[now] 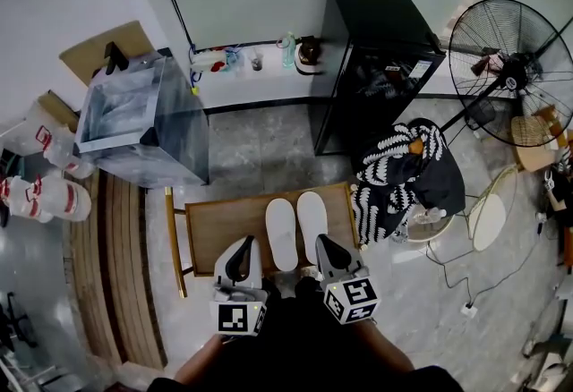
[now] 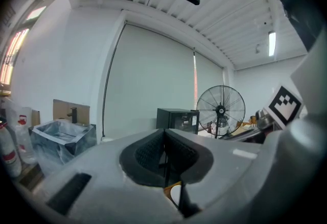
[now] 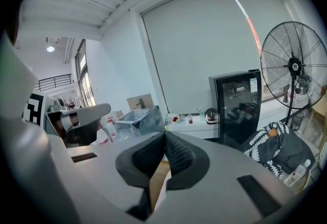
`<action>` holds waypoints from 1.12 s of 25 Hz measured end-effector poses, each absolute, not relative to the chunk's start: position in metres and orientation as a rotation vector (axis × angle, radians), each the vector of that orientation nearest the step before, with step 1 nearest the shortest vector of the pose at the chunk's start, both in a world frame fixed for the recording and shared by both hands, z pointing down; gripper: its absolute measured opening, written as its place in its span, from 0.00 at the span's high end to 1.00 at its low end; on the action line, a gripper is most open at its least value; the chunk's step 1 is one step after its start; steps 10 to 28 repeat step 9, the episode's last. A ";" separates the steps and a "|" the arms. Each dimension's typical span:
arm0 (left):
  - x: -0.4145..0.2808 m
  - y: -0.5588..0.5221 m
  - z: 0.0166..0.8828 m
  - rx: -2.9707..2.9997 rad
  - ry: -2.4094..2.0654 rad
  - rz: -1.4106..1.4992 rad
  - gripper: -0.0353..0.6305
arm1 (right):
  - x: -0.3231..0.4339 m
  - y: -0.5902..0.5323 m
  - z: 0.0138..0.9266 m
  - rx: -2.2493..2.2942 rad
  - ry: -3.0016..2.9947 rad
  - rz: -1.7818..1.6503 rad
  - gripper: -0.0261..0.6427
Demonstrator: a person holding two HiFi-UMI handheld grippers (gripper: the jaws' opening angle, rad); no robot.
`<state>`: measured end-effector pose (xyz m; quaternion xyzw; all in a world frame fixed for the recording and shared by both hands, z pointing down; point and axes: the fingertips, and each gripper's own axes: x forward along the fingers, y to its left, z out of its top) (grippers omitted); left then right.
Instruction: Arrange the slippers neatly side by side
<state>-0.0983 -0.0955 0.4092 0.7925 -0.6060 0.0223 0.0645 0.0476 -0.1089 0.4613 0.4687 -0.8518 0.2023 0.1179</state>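
Two white slippers, the left slipper (image 1: 281, 233) and the right slipper (image 1: 312, 225), lie side by side, toes pointing away, on a small wooden table (image 1: 211, 228). My left gripper (image 1: 239, 257) hovers shut over the table's near edge, just left of the slippers, with nothing in it. My right gripper (image 1: 333, 249) is shut and empty too, at the near right of the slippers. In the left gripper view the left gripper (image 2: 164, 142) has its jaws pressed together, tilted up toward the room. The right gripper view shows the right gripper (image 3: 164, 147) closed the same way, with a white slipper (image 3: 159, 203) below.
A black cabinet (image 1: 372, 59) and a floor fan (image 1: 512, 68) stand at the back right. A black-and-white patterned cloth (image 1: 394, 168) lies right of the table. A bagged bin (image 1: 143, 117) stands at the back left, wooden slats (image 1: 112, 265) beside it.
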 end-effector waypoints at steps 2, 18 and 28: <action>-0.097 -0.096 0.406 2.397 -1.835 0.056 0.92 | 0.049 -0.108 0.462 1.368 -2.491 0.591 0.94; -0.099 -0.095 0.410 2.390 -1.841 0.062 0.92 | 0.047 -0.109 0.467 1.358 -2.484 0.587 0.94; -0.099 -0.095 0.410 2.390 -1.841 0.062 0.92 | 0.047 -0.109 0.467 1.358 -2.484 0.587 0.94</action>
